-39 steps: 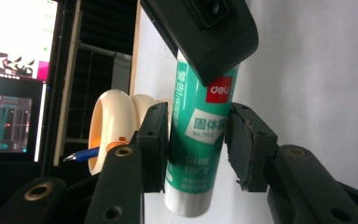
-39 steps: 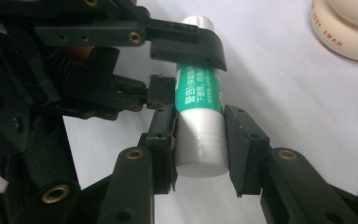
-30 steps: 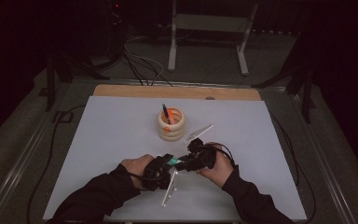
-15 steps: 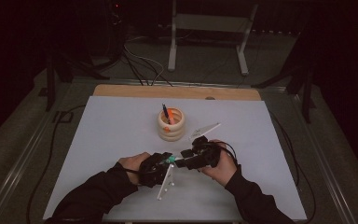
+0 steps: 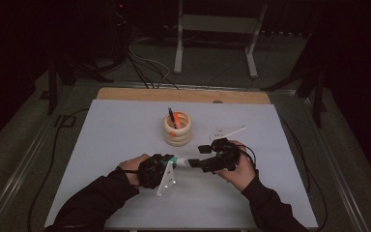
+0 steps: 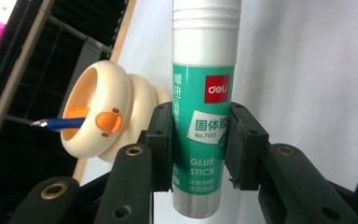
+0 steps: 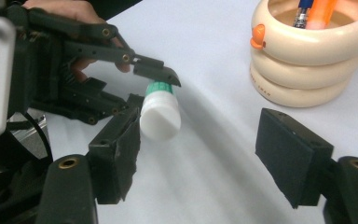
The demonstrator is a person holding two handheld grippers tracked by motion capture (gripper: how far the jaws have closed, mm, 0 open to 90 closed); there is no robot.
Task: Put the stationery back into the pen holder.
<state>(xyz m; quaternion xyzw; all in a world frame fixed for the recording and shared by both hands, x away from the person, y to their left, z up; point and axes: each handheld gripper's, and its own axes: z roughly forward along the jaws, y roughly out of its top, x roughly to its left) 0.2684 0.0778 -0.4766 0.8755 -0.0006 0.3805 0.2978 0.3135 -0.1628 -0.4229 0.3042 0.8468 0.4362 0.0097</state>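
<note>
Glue stick [image 6: 204, 121] seen at centre of the left gripper view, clamped by its green label between the pads of the left gripper [image 6: 200, 140]; white cap end pointed toward the top of the frame, silver base toward the bottom.

In the high view, the left gripper [image 5: 166, 164] and right gripper [image 5: 200, 162] are found close together at lower centre, over the white table [image 5: 116, 145], with the stick [image 5: 179, 162] bridged level between them.

Right gripper [image 7: 198, 154]: jaws have just been opening and are spread wide. The white cap [image 7: 160, 116] is seen just beside one pad, lower left of centre; the other pad is well apart at lower right. No press on the cap can be made out.

Cream ringed pen holder [image 5: 177, 128] noted above centre in the high view, pens [image 5: 172, 117] standing in it.
</note>
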